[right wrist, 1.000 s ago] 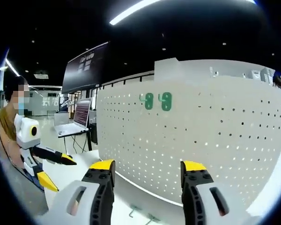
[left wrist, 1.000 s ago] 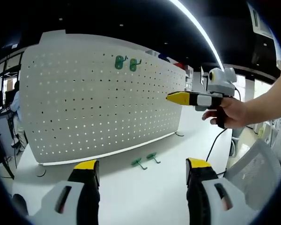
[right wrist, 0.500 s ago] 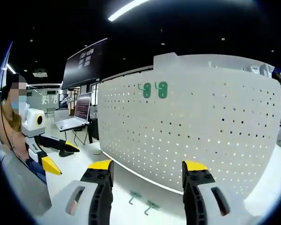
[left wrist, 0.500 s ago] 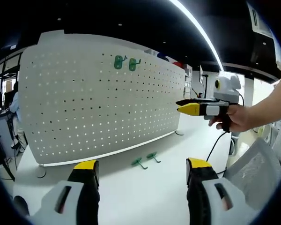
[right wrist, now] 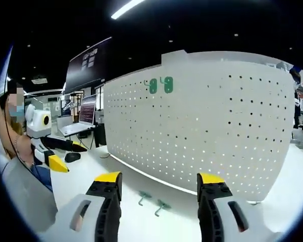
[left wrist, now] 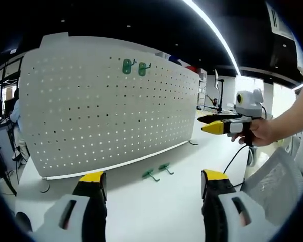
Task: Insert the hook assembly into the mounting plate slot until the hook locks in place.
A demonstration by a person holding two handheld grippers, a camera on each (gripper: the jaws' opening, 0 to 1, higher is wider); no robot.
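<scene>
I hold my left gripper [left wrist: 150, 184] low over the white table [left wrist: 166, 201], its jaws spread wide with nothing between them. My right gripper [right wrist: 159, 186] is likewise parted and empty; in the left gripper view it hovers out to the right in my hand [left wrist: 257, 133], level, tips toward the pegboard [left wrist: 106, 111]. Two green hooks [left wrist: 156, 171] lie on the table just before the board's foot. Two more green hooks [left wrist: 134, 67] hang near its top edge.

Left gripper [left wrist: 151, 182] jaws apart, empty; right gripper [right wrist: 159, 184] jaws apart, empty, held in hand [left wrist: 260, 132].
</scene>
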